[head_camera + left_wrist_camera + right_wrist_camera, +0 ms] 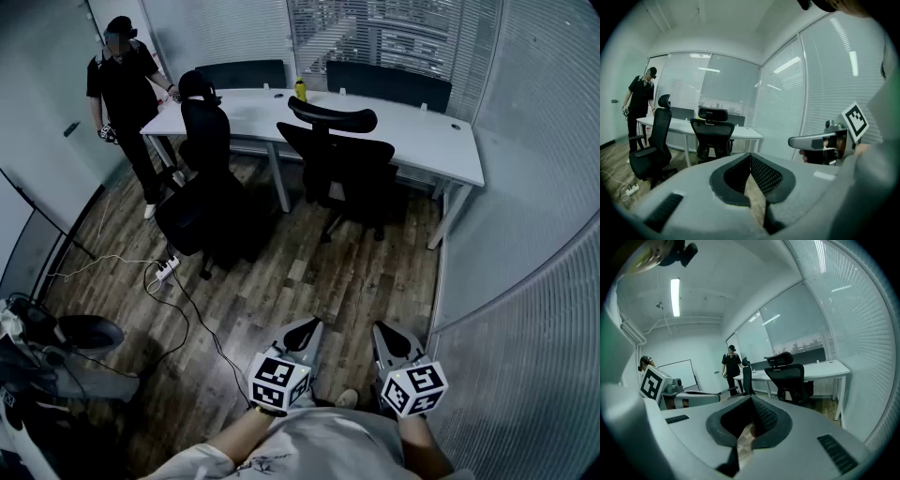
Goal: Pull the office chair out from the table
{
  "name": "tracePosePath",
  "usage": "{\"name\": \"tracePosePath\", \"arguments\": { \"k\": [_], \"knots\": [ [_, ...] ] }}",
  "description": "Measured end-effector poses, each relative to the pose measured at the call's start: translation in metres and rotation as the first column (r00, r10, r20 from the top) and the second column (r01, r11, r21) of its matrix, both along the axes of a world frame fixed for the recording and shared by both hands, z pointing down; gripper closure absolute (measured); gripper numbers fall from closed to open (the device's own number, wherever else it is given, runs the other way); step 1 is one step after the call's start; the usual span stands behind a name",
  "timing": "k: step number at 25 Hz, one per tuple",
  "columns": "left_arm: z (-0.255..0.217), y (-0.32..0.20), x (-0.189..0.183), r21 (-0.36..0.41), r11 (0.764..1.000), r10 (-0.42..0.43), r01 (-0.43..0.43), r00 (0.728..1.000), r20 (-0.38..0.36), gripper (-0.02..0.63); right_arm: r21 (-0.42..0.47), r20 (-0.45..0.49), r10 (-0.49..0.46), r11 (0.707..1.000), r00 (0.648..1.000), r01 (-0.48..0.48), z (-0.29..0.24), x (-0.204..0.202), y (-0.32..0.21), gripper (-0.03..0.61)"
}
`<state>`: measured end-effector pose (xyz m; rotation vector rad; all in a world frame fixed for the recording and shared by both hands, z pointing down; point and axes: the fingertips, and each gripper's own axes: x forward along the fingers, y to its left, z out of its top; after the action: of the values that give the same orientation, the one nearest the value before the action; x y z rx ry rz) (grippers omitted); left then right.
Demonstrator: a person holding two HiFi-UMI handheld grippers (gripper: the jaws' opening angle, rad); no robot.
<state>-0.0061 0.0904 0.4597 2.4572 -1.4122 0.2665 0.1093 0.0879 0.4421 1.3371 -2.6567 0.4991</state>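
**Both hand-held grippers clenched and empty, well short of the office chair at the desk**

Head view: the left hand-held gripper (306, 330) and right hand-held gripper (384, 336) hang well apart from the desk (422, 131). The office chair (342, 159) sits tucked against the desk's front edge. A second chair (202, 187) and a power strip (167, 270) with its cable lie off the desk's left end, so a skewed pull could probably bump that chair or snag castors on the cable. Left gripper view: jaws pressed together on nothing; unless they open first, the grasp could glance off the backrest. Right gripper view: likewise closed and empty, with the same risk.
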Motion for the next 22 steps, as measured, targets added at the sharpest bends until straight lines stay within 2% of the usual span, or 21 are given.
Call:
{"name": "tracePosePath", "arguments": {
  "k": [12, 22],
  "knots": [
    [0.001, 0.005, 0.007, -0.004, 1.0, -0.002, 0.002, 1.0, 0.005, 0.603, 0.006, -0.003, -0.011, 1.0, 1.0, 0.011, 0.0, 0.005, 0.005, 0.571],
    [0.004, 0.0, 0.032, -0.002, 1.0, -0.02, 0.021, 1.0, 0.016, 0.603, 0.027, 0.013, -0.019, 0.999, 1.0, 0.019, 0.002, 0.033, 0.001, 0.571]
  ]
}}
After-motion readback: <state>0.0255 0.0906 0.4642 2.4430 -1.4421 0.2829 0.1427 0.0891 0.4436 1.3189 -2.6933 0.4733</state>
